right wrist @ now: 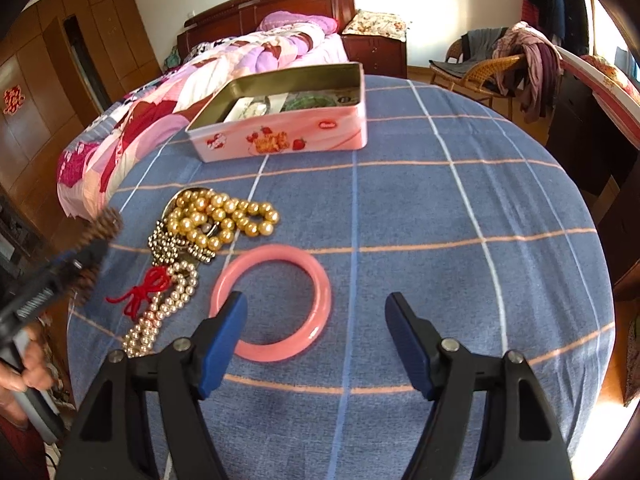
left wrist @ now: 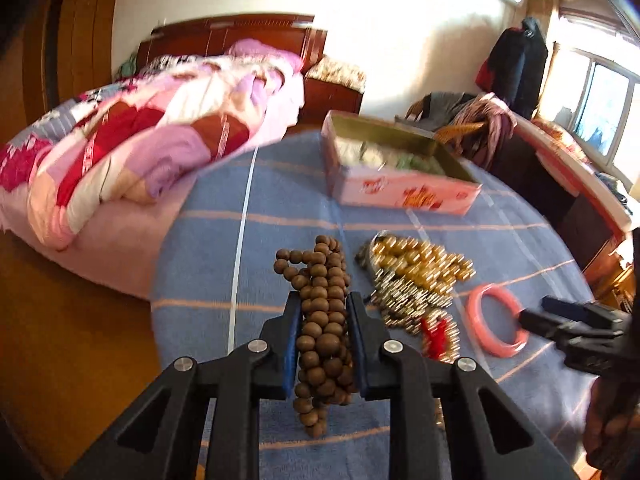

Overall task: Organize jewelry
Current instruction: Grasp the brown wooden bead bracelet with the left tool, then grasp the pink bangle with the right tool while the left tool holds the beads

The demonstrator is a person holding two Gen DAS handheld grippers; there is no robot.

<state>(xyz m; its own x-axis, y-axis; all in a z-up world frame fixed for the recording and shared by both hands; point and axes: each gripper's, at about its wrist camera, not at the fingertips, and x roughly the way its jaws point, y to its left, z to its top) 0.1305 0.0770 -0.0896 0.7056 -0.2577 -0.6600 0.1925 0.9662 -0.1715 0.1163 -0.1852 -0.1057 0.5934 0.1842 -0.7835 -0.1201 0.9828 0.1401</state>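
Left gripper (left wrist: 323, 312): fingers (left wrist: 291, 332) pinch a bundled strand of brown wooden beads (left wrist: 322, 320); strand fills the gap between the blue pads, one end dangling below them, the other bunched past the tips. The strand appears lifted off the blue plaid tabletop (left wrist: 280, 200), though contact at its far end cannot be told. Just right of these fingers lies a heap: gold pearl necklace (left wrist: 424, 264), small metallic bead chain (left wrist: 404, 300), red cord tassel (left wrist: 434, 334). Right gripper (right wrist: 316, 316): fingers (right wrist: 226, 328) spread wide, holding nothing. Pink bangle (right wrist: 276, 296) lies flat on the tabletop ahead of them; the left finger overlaps its near-left rim in view, contact cannot be told; the right finger stands apart from it. Left of the bangle, the gold pearls, chain and a pale pearl strand (right wrist: 160, 316) lie tangled. Open pink tin box (right wrist: 288, 120) sits well beyond both pairs of fingertips, some items inside, blurred.
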